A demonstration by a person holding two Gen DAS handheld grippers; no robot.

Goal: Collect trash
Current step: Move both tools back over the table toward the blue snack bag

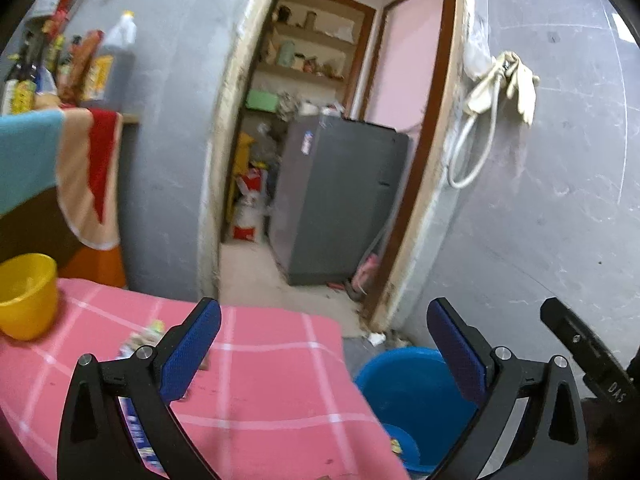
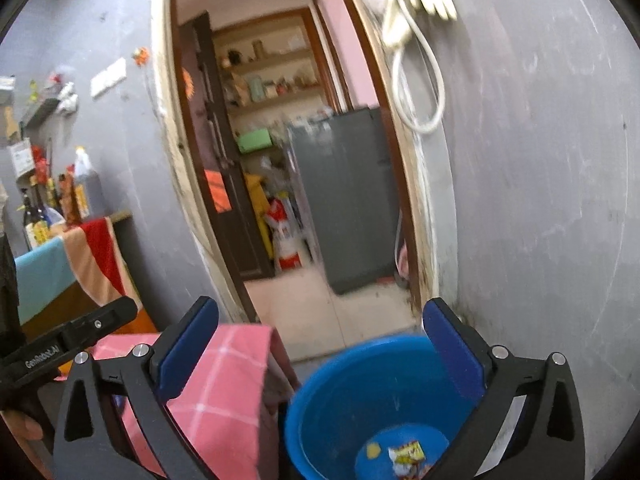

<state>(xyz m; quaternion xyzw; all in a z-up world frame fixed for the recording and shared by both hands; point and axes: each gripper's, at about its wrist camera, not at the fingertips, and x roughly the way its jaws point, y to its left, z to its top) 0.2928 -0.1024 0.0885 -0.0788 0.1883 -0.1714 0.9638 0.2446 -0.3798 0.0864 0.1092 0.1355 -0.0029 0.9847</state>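
A blue bucket (image 2: 360, 400) stands on the floor beside the table with the pink checked cloth (image 1: 260, 392). Inside it lie a colourful wrapper (image 2: 408, 454) and a small yellow scrap (image 2: 374, 449). My right gripper (image 2: 320, 344) is open and empty, held above the bucket. My left gripper (image 1: 324, 340) is open and empty over the table's right edge; the bucket (image 1: 400, 384) shows below right. Crumpled wrappers (image 1: 142, 338) lie on the cloth by my left finger. A blue-and-white packet (image 1: 138, 428) lies partly hidden under the left gripper.
A yellow cup (image 1: 28, 296) stands at the table's left. A cloth-draped shelf with bottles (image 1: 60, 80) is behind. An open doorway leads to a room with a grey fridge (image 1: 340, 196). Gloves and a hose (image 1: 500, 88) hang on the grey wall.
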